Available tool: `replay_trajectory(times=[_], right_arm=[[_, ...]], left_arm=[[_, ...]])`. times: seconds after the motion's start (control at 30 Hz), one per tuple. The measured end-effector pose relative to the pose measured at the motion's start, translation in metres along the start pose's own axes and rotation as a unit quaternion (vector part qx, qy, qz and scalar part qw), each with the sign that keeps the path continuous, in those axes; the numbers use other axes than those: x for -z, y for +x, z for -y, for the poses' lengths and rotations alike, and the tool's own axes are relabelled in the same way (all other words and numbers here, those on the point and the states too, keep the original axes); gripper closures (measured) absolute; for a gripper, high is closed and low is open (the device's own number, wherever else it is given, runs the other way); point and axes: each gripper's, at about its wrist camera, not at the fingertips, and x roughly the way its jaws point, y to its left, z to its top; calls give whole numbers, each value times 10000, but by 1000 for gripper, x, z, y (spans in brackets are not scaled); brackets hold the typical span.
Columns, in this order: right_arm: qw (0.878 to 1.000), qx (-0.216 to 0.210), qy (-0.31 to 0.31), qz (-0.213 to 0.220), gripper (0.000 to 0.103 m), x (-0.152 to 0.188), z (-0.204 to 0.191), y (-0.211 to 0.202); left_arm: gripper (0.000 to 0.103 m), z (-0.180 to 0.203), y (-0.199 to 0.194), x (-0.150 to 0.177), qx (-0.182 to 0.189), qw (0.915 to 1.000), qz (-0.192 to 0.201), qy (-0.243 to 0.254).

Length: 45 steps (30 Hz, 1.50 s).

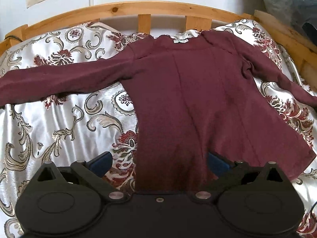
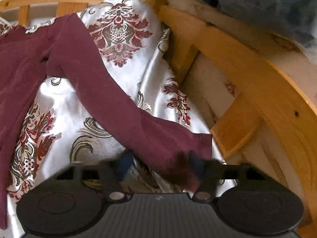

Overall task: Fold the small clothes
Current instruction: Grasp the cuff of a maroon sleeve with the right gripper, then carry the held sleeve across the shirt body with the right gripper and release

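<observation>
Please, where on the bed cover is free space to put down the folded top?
Free: the floral cover left of the maroon top, below its outstretched sleeve. A narrower patch lies between body and other sleeve. Crowded: the middle, and the edge by the wooden frame.

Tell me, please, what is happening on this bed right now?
A person is folding a maroon long-sleeved top that lies spread flat on a floral satin bedspread in a wooden bed frame. The left tongs are open over the hem. The right tongs straddle the cuff of the top's sleeve near the bed's edge, not clearly pinching it. No fold has been made yet.
</observation>
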Motion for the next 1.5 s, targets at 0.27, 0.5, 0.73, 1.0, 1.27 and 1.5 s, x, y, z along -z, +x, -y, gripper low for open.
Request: replay_trajectory(times=[0.27, 0.5, 0.73, 1.0, 1.27, 1.5], right_arm=[[9977, -665, 115, 110, 91, -36, 12, -44], [9840, -1551, -173, 861, 91, -88, -20, -132], [9485, -2629, -1156, 1338, 91, -109, -130, -169], [9155, -3520, -1643, 1051, 91, -102, -244, -144], [8980, -4086, -1524, 585, 65, -76, -292, -104], [8540, -5089, -1080, 54, 28, -48, -271, -96]], left_arm=[[1, -4, -12, -2, 56, 10000, 47, -52], [1, -7, -21, -9, 86, 9998, 127, 102], [1, -18, -31, -12, 127, 9996, 227, 86], [1, -42, -39, 1, 139, 9998, 134, 96], [1, -60, -40, 10, 158, 9998, 61, 139], [1, -68, -42, 7, 417, 9989, 200, -100]])
